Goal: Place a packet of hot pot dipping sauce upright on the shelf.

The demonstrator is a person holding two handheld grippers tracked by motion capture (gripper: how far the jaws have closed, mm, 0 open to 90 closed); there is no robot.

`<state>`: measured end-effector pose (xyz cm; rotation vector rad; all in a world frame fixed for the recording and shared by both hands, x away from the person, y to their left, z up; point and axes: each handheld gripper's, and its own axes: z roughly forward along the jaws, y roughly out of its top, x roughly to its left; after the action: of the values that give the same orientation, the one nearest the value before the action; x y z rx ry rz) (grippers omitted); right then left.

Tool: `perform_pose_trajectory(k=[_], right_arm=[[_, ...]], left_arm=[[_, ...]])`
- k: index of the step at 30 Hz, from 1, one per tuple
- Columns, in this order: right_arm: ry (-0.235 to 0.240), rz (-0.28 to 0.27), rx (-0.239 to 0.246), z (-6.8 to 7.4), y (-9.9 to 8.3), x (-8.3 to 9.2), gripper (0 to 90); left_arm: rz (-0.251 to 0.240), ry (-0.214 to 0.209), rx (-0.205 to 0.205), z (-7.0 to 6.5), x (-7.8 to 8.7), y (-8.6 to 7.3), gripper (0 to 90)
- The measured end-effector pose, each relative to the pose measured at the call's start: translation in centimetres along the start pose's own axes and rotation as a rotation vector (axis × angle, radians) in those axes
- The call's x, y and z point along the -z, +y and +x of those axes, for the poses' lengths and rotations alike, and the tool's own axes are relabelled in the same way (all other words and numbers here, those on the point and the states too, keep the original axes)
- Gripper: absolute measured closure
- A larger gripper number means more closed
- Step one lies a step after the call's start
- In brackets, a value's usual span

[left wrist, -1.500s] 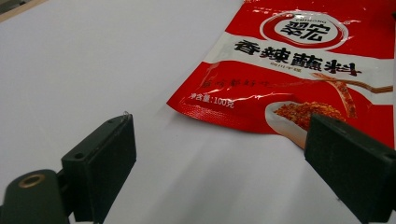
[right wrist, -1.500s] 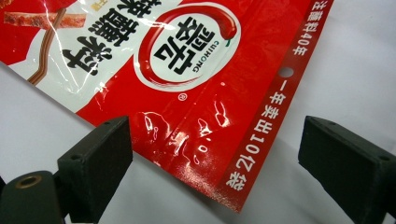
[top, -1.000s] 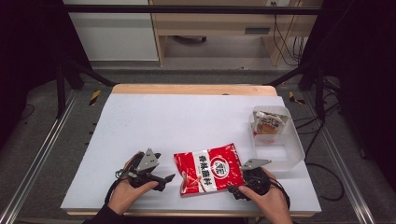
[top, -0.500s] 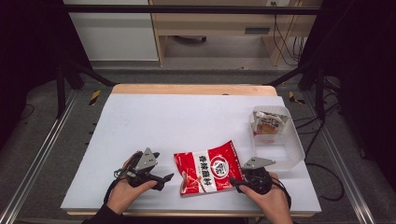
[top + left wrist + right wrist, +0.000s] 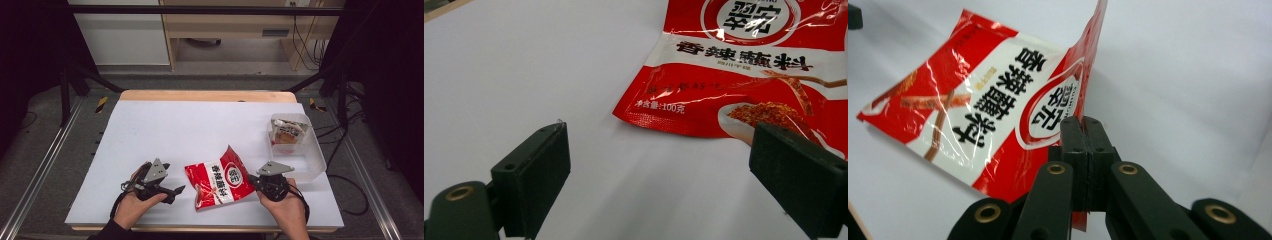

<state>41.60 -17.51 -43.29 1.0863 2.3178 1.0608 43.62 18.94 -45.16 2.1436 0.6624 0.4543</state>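
Observation:
A red and white seasoning packet (image 5: pixel 218 182) with black Chinese lettering lies near the front edge of the white table (image 5: pixel 200 130), its right end raised. My right gripper (image 5: pixel 252 181) has just been closing and is shut on that end of the packet (image 5: pixel 998 115), the jaws pressed together on the foil edge (image 5: pixel 1082 130). My left gripper (image 5: pixel 177 190) rests on the table left of the packet (image 5: pixel 734 75), open, its fingers (image 5: pixel 531 175) wide apart with bare table between them; the packet's corner lies just beyond them.
A clear plastic bin (image 5: pixel 305 150) stands at the table's right side with another packet (image 5: pixel 286 132) inside. The table's front edge runs just below both hands. A cable trails from each gripper.
The right gripper's jaws closed on the packet's right end and rose a little, tilting that end off the table. The left gripper stayed put.

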Motion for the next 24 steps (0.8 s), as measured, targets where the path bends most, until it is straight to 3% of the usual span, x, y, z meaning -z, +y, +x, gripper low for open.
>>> perform_pose_trajectory(k=[3, 6, 11, 20, 24], right_arm=[[0.0, 0.012, 0.056, 0.1, 1.6, -0.2, 90.0], [0.002, 0.013, 0.13, 0.6, 3.6, -0.5, 90.0], [0.019, -0.009, 0.21, 0.7, 7.3, -1.0, 90.0], [0.067, -0.03, 0.266, 0.4, 11.4, -1.9, 90.0], [0.098, -0.037, 0.302, 0.6, 12.9, -1.8, 90.0]], left_arm=[[-0.016, -0.015, 0.015, 0.4, 0.3, 0.0, 9.7], [-0.025, -0.008, 0.02, 0.7, 0.6, 0.0, 9.7], [-0.034, 0.001, 0.048, 1.5, 0.8, 0.0, 9.3], [-0.043, 0.005, 0.02, 2.3, 1.9, 1.6, 10.1], [-0.012, -0.005, -0.005, 2.8, 2.6, 3.0, 13.3]])
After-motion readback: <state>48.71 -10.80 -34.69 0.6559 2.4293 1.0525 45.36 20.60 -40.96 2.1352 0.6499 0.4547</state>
